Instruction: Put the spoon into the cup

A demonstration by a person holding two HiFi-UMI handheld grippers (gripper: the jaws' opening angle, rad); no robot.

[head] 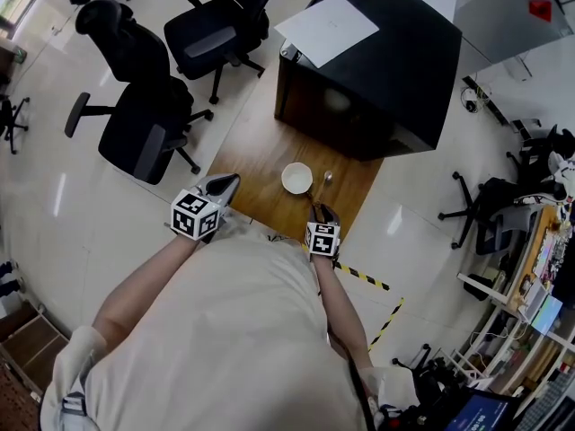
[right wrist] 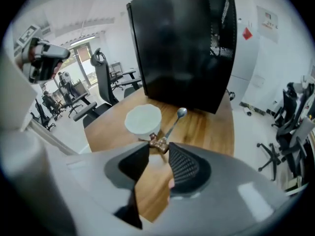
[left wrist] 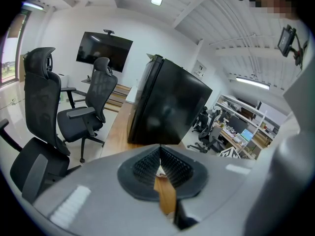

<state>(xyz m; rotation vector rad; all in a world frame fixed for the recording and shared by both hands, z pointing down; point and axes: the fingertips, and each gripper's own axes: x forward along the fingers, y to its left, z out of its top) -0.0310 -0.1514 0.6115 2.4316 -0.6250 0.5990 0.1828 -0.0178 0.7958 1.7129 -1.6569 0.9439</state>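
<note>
Person's pale-shirted torso at 6 o'clock. Right gripper: jaws clamped on the brown ornamented handle end of the silver metal spoon. Spoon bowl sits at 3 o'clock of the round white cup, just beside it, over the brown wooden table. Left gripper: jaws together, nothing gripped, at 8 o'clock of the cup.

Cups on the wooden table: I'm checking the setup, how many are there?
1. The white cup stands on the wooden table, left of the spoon, near the black cabinet; none seems hidden.
</note>
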